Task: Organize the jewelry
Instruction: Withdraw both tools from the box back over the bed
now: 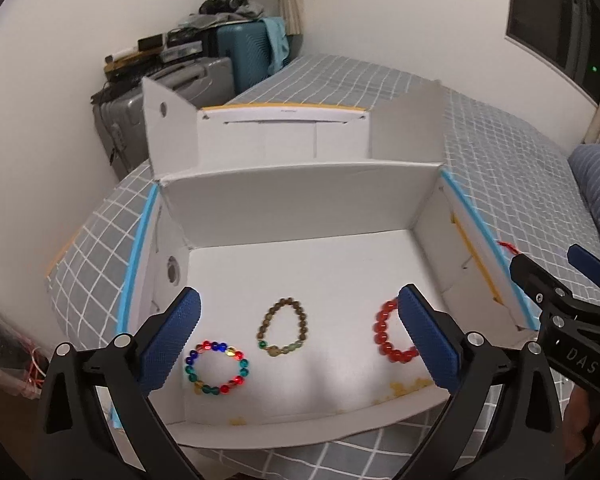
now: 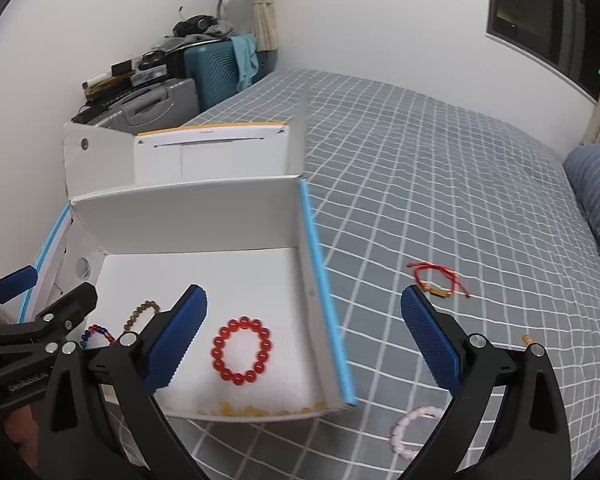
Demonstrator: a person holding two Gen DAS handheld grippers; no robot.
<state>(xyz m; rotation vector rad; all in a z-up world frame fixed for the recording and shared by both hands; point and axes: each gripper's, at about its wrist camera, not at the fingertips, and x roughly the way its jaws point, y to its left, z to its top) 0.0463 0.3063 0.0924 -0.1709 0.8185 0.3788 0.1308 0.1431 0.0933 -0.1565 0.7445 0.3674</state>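
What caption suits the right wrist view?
Open right gripper above a red bracelet in a white box on a bed.

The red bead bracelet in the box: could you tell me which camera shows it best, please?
The right wrist view: the red bead bracelet lies there as a full, unobstructed ring. In the left wrist view, a finger of the left gripper hides its right side.

Bedroom clutter, upper left
A teal suitcase [image 1: 242, 58] beside a grey suitcase [image 2: 160, 104]; a checked bedsheet [image 2: 440, 160] fills the right.
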